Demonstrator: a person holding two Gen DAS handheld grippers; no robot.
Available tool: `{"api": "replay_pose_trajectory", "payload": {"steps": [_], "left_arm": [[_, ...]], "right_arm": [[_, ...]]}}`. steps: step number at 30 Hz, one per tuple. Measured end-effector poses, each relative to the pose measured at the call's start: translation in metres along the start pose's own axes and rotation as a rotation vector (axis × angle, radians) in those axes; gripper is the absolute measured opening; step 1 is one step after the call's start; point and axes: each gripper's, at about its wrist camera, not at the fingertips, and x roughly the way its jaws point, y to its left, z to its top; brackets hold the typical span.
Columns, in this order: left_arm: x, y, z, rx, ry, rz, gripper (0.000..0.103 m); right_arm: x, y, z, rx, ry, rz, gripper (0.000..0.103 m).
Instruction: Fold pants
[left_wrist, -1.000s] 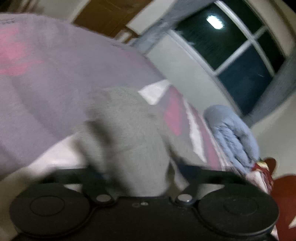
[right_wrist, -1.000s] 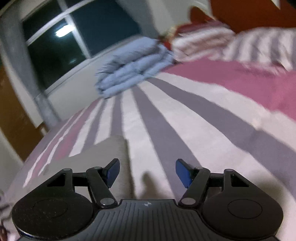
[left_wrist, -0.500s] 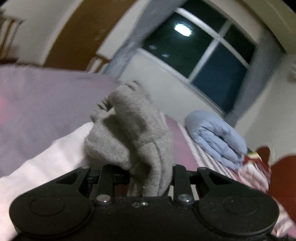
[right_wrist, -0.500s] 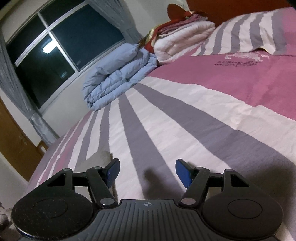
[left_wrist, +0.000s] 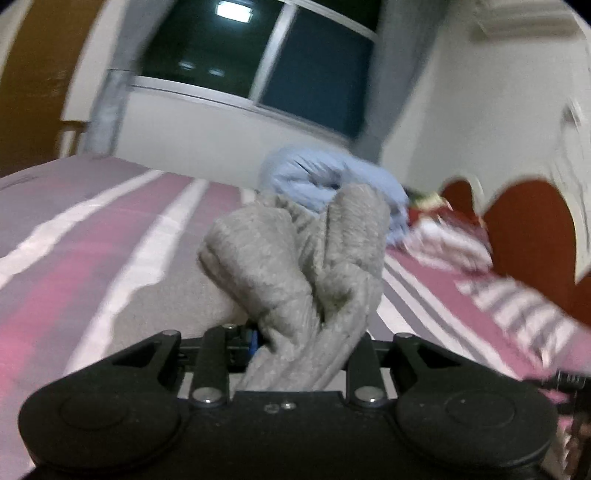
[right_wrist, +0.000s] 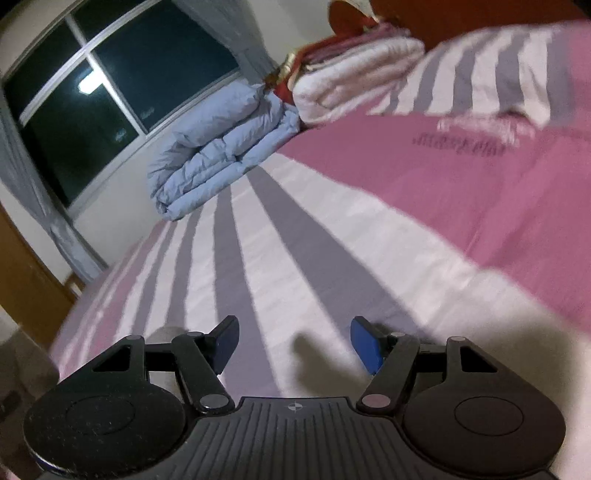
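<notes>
The striped bedspread (right_wrist: 332, 258) runs away ahead of both my grippers. My left gripper (left_wrist: 295, 343) is clamped on a bunched wad of the grey pants (left_wrist: 295, 266), which rises straight ahead of its fingers; more grey cloth lies below to its left. My right gripper (right_wrist: 293, 343) gapes empty over bare bedspread, so the left is nearer.

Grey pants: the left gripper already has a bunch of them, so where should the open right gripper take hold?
Probably the flat grey part lying on the striped bedspread, beside the bunch the left gripper clamps. Come from above at its edge, pinching flat cloth. The right gripper is open over bare bedspread; its view shows only a blurred grey corner.
</notes>
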Motion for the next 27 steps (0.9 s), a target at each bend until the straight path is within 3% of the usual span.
{"api": "replay_pose_trajectory", "payload": {"steps": [7, 13, 18, 21, 23, 25, 27], "left_arm": [[0.025, -0.07, -0.04, 0.142, 0.095, -0.074, 0.016], [0.032, -0.097, -0.065, 0.221, 0.12, -0.072, 0.016], [0.042, -0.115, -0.073, 0.246, 0.134, -0.01, 0.018], [0.049, -0.124, -0.075, 0.263, 0.169, 0.002, 0.038], [0.049, -0.129, -0.077, 0.269, 0.161, -0.029, 0.079], [0.043, -0.13, -0.079, 0.256, 0.164, -0.069, 0.078], [0.038, -0.134, -0.081, 0.268, 0.155, -0.059, 0.077]], "right_arm": [[-0.017, -0.005, -0.005, -0.22, -0.041, -0.054, 0.067], [-0.016, -0.027, -0.003, -0.181, -0.031, -0.073, 0.067], [-0.017, -0.038, -0.004, -0.133, -0.018, -0.065, 0.067], [-0.019, -0.042, -0.005, -0.102, -0.012, -0.068, 0.067], [-0.022, -0.042, -0.006, -0.103, -0.012, -0.07, 0.067], [-0.027, -0.041, -0.007, -0.109, -0.012, -0.075, 0.067], [-0.031, -0.04, -0.006, -0.115, -0.015, -0.08, 0.067]]}}
